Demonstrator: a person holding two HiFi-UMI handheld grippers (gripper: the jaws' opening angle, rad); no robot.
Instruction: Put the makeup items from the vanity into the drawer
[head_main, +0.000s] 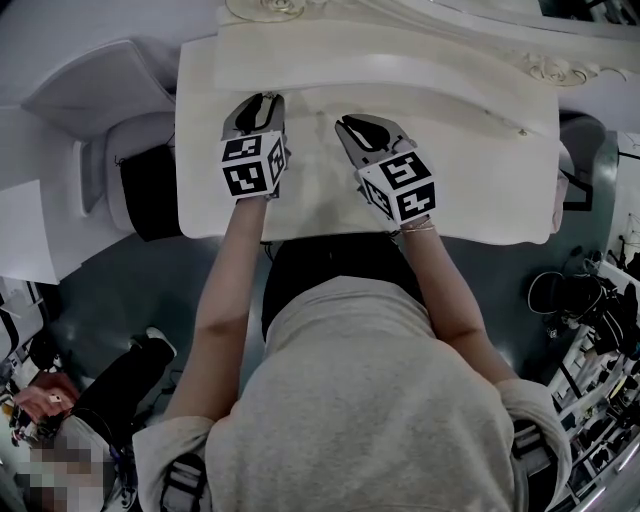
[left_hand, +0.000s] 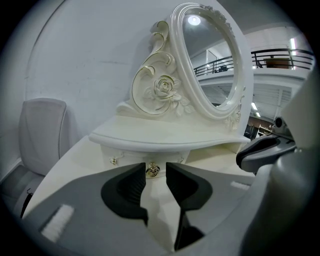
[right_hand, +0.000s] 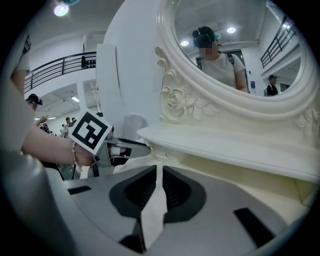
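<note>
The drawer (left_hand: 132, 156) is seen shut at the back of the bench (head_main: 480, 180), tucked under a raised shelf (left_hand: 165, 137). Its gold knob (left_hand: 152, 170) is framed in the gap of the left gripper (left_hand: 155, 167), whose jaws are held spread with nothing between them. The right gripper (right_hand: 159, 175) is held near it over the bench, its jaws drawn almost together and empty. The cream bench is backed by a carved oval mirror (left_hand: 215, 60). A pale chair (left_hand: 42, 130) is set at the left, and a dark floor (head_main: 120, 290) is seen below.
</note>
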